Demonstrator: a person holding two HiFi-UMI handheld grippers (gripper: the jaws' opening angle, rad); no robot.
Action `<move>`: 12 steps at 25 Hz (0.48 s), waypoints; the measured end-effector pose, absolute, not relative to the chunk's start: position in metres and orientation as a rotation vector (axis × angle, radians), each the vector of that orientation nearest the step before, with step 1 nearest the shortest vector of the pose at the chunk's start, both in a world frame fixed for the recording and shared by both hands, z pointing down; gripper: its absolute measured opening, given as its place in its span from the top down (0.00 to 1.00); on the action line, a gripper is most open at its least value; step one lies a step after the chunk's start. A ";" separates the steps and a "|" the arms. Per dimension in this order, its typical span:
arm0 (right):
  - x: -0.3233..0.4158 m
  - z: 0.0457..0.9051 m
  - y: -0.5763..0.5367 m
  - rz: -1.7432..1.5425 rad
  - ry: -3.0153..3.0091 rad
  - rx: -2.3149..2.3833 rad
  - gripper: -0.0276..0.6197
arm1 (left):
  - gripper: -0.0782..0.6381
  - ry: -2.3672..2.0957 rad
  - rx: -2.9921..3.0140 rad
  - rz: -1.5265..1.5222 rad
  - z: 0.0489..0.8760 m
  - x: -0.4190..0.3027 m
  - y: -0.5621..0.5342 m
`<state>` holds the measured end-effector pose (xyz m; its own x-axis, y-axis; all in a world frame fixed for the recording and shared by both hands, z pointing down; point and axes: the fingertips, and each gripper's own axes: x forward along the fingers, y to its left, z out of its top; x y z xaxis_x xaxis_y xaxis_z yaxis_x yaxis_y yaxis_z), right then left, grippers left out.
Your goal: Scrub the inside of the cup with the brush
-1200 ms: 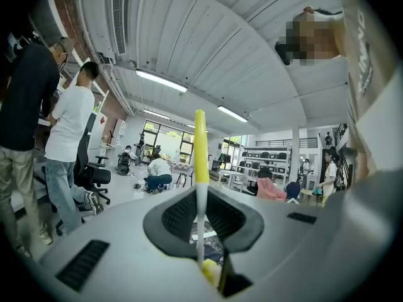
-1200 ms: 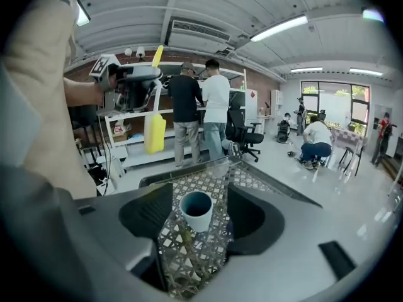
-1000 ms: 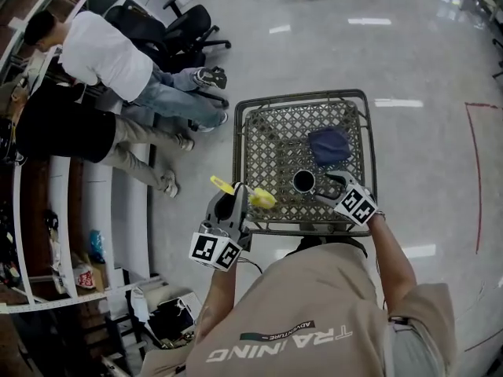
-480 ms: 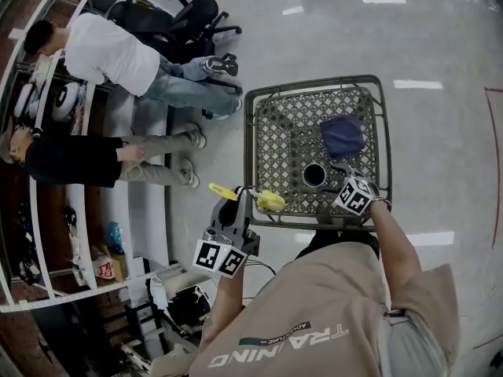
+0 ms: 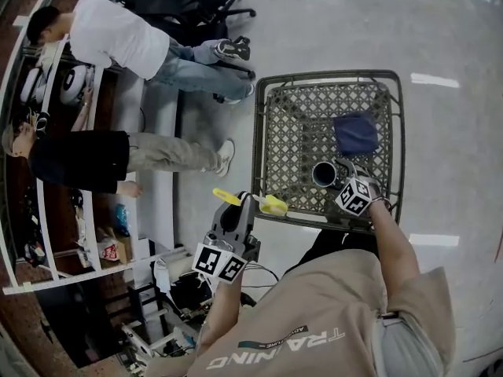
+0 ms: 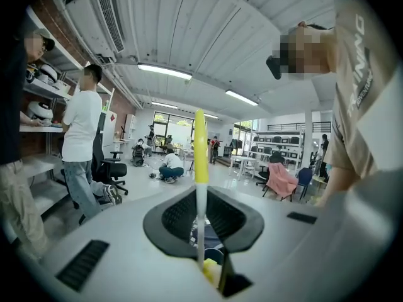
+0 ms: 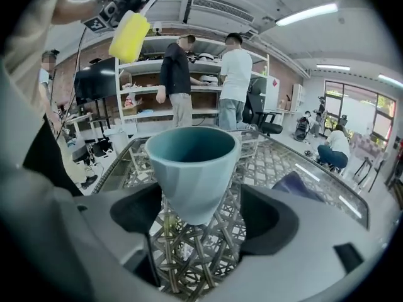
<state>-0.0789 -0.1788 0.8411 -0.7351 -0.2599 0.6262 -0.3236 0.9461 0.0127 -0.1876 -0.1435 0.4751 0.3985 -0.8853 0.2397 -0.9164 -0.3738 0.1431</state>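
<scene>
- The cup [image 7: 192, 168], teal and upright with its mouth up, stands on the lattice top of the table [image 5: 259, 132], towards the near right corner.
- The right gripper [image 7: 198, 222] is released: its jaws have just been opening and stand wide, one on each side of the cup.
- The cup sits between the jaws, near their tips. A clear gap shows between its wall and the right jaw; the left jaw is close beside it, and whether it touches cannot be told.
- In the head view this gripper reaches in from the near edge, slanting down, with its marker cube just behind the cup.
- The left gripper [image 6: 201, 216] is clenched on the brush [image 5: 271, 204]. The thin pale stem runs straight between its closed jaws, and the yellow handle sticks out past them.
- The brush's yellow sponge head lies over the table's near left edge, well apart from the cup and to its left.
- From the right gripper view the sponge head hangs high above and left of the cup's rim, not in the cup.
- A dark blue cloth [image 5: 355, 133] lies on the lattice just beyond the cup, apart from both grippers.
</scene>
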 end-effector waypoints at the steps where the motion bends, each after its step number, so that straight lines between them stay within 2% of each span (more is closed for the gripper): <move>1: -0.080 0.844 -0.177 0.121 -2.438 0.404 0.35 | 0.83 -1.581 2.394 0.182 0.479 -0.187 -0.142; 12: -0.119 0.856 -0.186 0.019 -2.490 0.370 0.35 | 0.83 -1.602 2.354 0.248 0.492 -0.197 -0.136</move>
